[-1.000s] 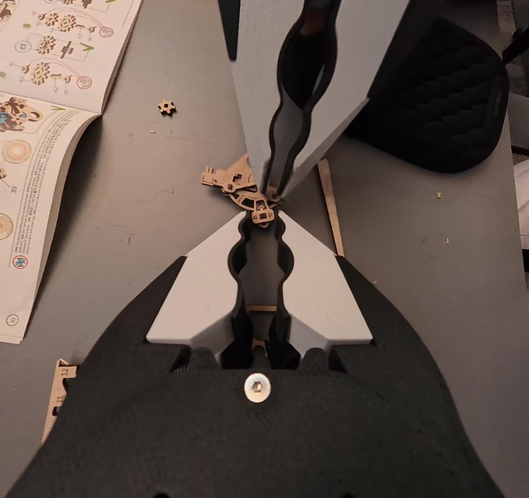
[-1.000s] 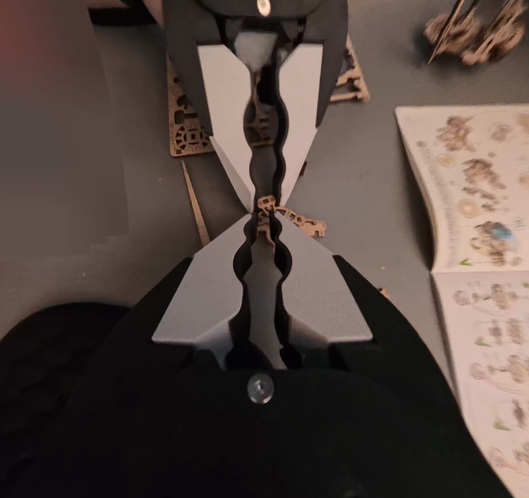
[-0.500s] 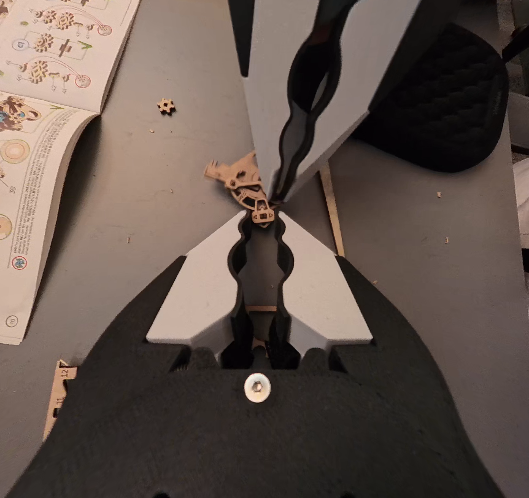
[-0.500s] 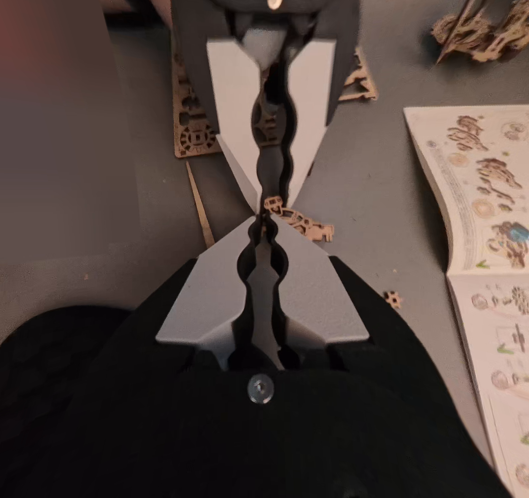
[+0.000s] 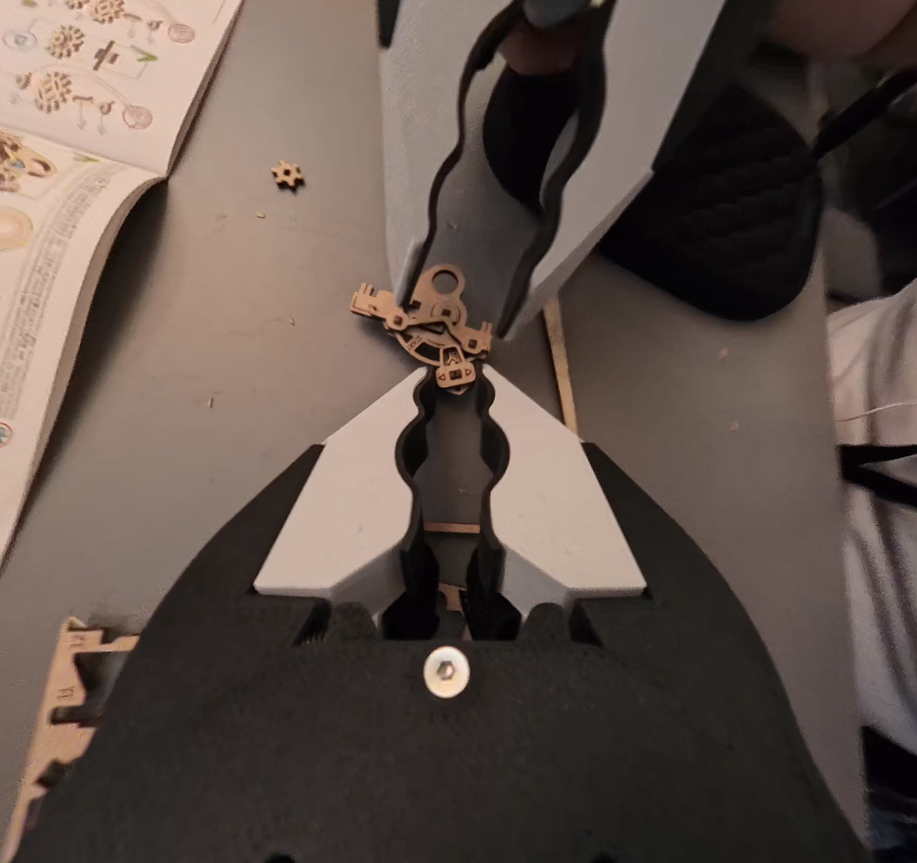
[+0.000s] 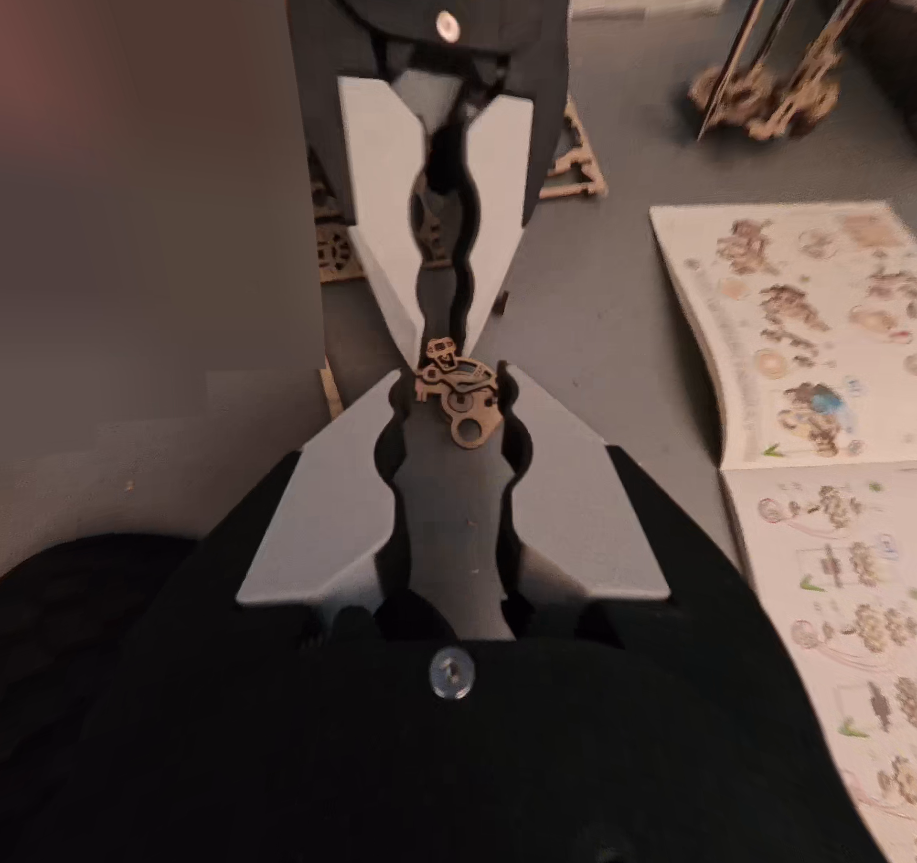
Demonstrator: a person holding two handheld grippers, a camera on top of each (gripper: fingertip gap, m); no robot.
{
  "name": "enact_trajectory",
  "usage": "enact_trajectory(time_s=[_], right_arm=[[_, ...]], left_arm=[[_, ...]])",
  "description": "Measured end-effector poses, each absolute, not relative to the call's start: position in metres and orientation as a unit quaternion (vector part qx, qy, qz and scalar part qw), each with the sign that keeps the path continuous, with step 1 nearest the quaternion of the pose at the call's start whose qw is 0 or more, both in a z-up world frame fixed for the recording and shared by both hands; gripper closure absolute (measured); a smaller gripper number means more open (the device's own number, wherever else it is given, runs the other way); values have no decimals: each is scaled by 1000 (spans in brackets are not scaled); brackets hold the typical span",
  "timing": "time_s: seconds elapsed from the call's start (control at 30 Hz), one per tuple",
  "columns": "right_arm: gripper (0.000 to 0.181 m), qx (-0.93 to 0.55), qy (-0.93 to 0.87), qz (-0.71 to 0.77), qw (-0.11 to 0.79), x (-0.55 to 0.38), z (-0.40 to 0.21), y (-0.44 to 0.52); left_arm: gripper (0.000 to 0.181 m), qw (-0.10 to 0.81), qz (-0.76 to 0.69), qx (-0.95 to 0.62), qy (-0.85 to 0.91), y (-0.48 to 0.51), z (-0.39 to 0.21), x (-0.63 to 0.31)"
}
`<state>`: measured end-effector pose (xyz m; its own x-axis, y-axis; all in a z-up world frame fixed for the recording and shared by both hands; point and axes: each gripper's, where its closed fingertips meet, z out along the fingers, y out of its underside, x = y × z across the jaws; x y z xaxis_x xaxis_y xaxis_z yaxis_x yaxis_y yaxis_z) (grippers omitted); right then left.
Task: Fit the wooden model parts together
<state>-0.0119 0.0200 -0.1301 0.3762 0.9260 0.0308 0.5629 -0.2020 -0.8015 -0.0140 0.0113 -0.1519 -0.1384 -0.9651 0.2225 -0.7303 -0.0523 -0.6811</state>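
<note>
A small flat wooden model assembly (image 5: 436,315), with a ring lug and a curved toothed arc, hangs just above the grey table (image 5: 248,343). My left gripper (image 5: 454,378) is shut on a small tab at the assembly's near end. My right gripper (image 5: 459,313) comes in from the far side with its jaws apart, one on each side of the assembly. In the right wrist view the assembly (image 6: 466,405) sits between my open right gripper's (image 6: 451,375) tips. There my left gripper (image 6: 444,343) pinches its far tab.
An open instruction booklet (image 5: 74,144) lies at the left, and shows in the right wrist view (image 6: 794,392). A loose small gear (image 5: 288,175), a thin wooden strip (image 5: 560,373), a black cushion (image 5: 719,219), cut-out part sheets (image 6: 337,253) and a built wooden model (image 6: 769,70) are around. Left and right tips are no more than a few centimetres apart. About 8 centimetres separates my right fingertips from the loose small gear (image 5: 288,175).
My right gripper has opened from its hold on the assembly and its jaws now straddle it. The assembly has turned so more of it shows. My left gripper keeps its hold.
</note>
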Motion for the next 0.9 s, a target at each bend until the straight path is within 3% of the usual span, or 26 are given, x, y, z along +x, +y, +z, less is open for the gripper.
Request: enact_trajectory(time_s=[0.1, 0.2, 0.33, 0.47, 0.7, 0.9], right_arm=[[142, -667, -528, 244, 465, -11, -101, 17], [149, -631, -562, 186, 501, -14, -92, 14], [163, -604, -591, 109, 523, -16, -95, 15], [167, -600, -586, 131, 529, -17, -90, 11], [170, -613, -542, 210, 535, -12, -75, 9], [172, -621, -505, 259, 540, -7, -67, 12]], left_arm=[[167, 131, -461, -650, 590, 9, -124, -11], [167, 100, -542, -649, 525, 11, -102, -13], [167, 45, -581, -650, 488, 6, -98, -17], [168, 13, -606, -642, 469, 1, -94, -17], [165, 28, -638, -621, 454, 3, -79, -14], [160, 153, -591, -596, 522, 14, -69, -14]])
